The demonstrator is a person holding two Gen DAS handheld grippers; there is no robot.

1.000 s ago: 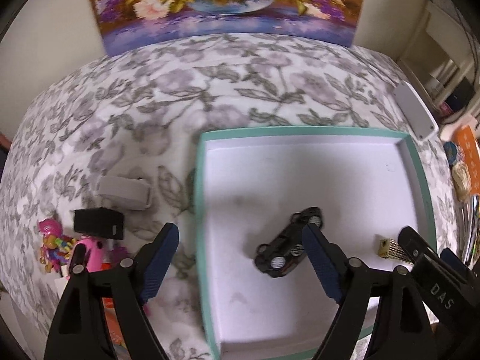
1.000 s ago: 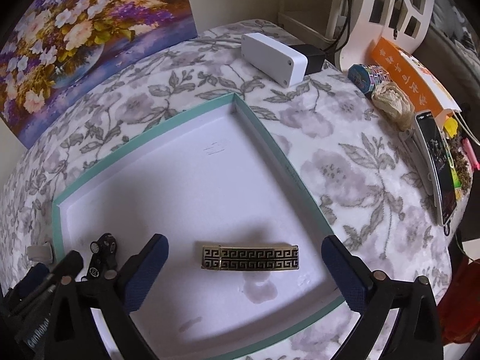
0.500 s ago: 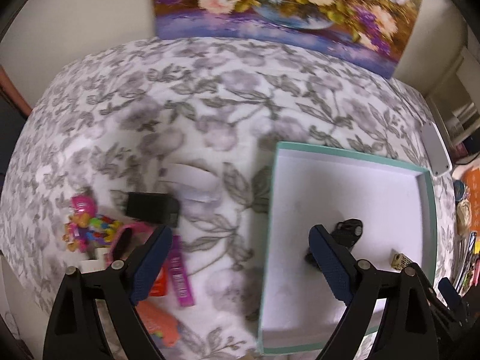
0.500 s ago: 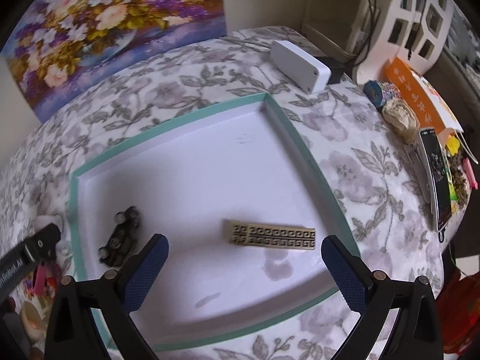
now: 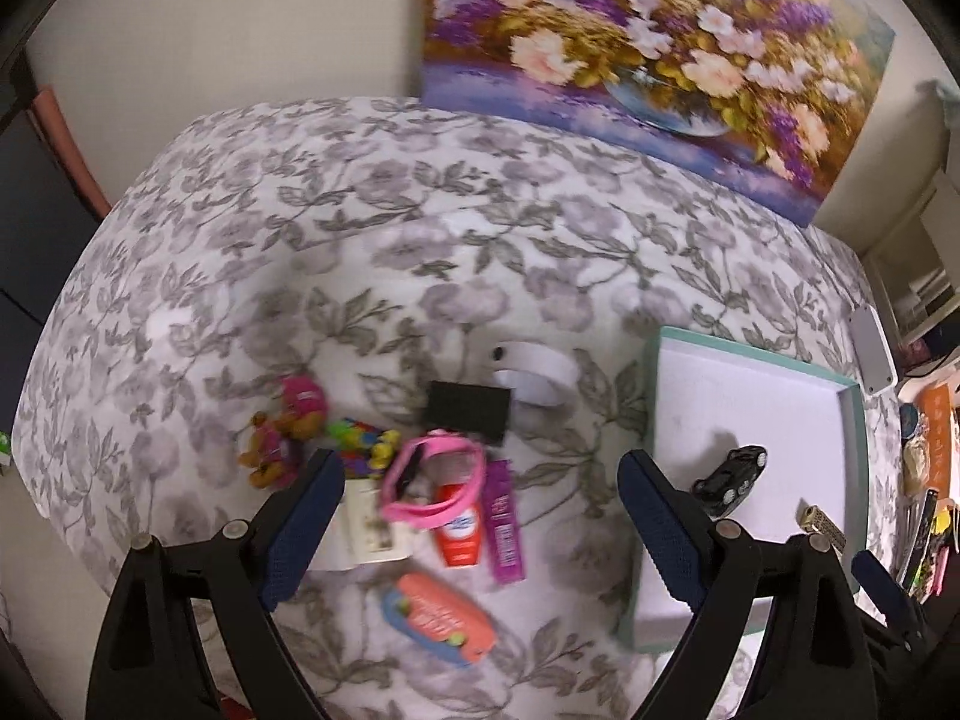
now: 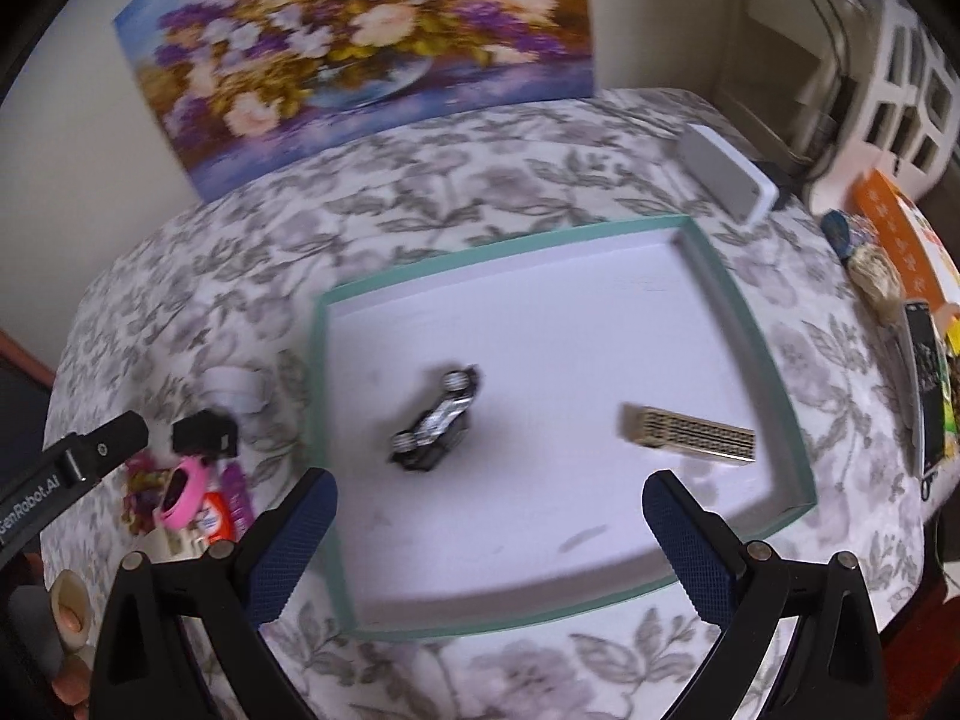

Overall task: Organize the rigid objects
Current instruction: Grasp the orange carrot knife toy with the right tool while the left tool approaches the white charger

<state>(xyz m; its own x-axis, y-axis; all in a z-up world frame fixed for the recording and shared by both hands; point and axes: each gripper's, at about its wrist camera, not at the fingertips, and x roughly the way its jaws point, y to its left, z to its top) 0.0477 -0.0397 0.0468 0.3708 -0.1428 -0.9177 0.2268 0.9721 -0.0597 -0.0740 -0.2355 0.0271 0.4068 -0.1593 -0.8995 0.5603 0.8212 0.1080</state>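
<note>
A teal-rimmed white tray [image 6: 798,468] [image 5: 855,450] holds a black toy car [image 6: 437,420] [image 5: 729,476] and a gold patterned bar [image 6: 690,435] [image 5: 819,521]. Left of the tray lies a pile: a pink watch [image 5: 435,474], a black box [image 5: 469,410], a white strap piece [image 5: 534,369], a red tube [image 5: 459,531], a purple stick [image 5: 504,519], an orange-and-blue case [image 5: 438,609], a white card [image 5: 372,525] and small colourful toys [image 5: 288,438]. My left gripper [image 5: 480,516] is open above the pile. My right gripper [image 6: 489,540] is open above the tray's near side.
A flower painting [image 5: 654,48] leans on the wall behind the floral-covered table [image 5: 360,240]. A white box [image 6: 726,180] sits beyond the tray. An orange book [image 6: 900,246], a phone [image 6: 927,384] and clutter line the right edge. A tape roll [image 6: 69,600] lies at the lower left.
My left gripper has swung left, away from the tray and the car, and now hangs over the pile. My right gripper has pulled back and up from the gold bar. Both stayed open.
</note>
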